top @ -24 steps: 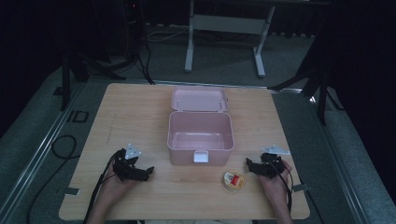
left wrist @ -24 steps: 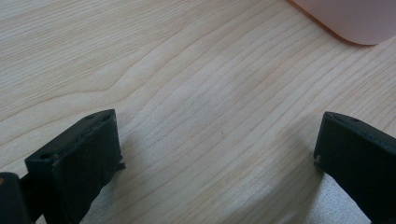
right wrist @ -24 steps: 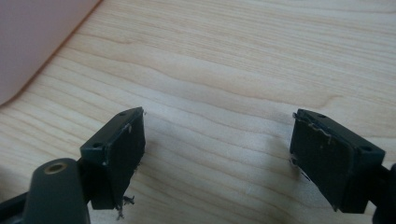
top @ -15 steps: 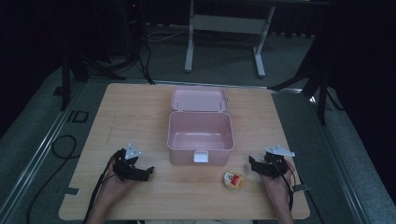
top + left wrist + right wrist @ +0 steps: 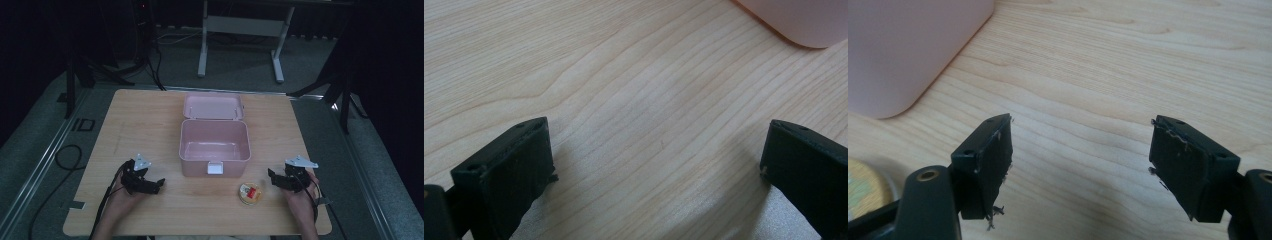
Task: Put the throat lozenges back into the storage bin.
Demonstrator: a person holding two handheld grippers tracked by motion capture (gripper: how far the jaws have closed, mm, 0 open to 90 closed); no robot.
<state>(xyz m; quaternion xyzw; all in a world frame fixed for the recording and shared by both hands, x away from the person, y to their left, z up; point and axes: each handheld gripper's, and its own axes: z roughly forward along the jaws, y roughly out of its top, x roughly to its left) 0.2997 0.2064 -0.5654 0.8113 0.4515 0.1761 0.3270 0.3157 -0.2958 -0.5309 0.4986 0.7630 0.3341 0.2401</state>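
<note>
A pink box (image 5: 215, 147) stands open in the middle of the wooden table (image 5: 150, 120), its lid (image 5: 213, 106) folded back behind it; the inside looks empty. A small round tin (image 5: 249, 193) with a red and yellow top lies in front of the box, to the right. My left gripper (image 5: 159, 184) rests open on the table at the front left, nothing between its jaws; the box corner (image 5: 804, 22) is ahead of it. My right gripper (image 5: 271, 176) is open at the front right, just right of the tin (image 5: 865, 192), with the box wall (image 5: 903, 50) at its left.
A white desk frame (image 5: 240, 30) stands on the floor behind the table. Cables (image 5: 65, 160) trail over the dark floor at the left. Bare wood lies on both sides of the box and along the front edge.
My right gripper has drawn back to the right, away from the tin. The left gripper has barely shifted.
</note>
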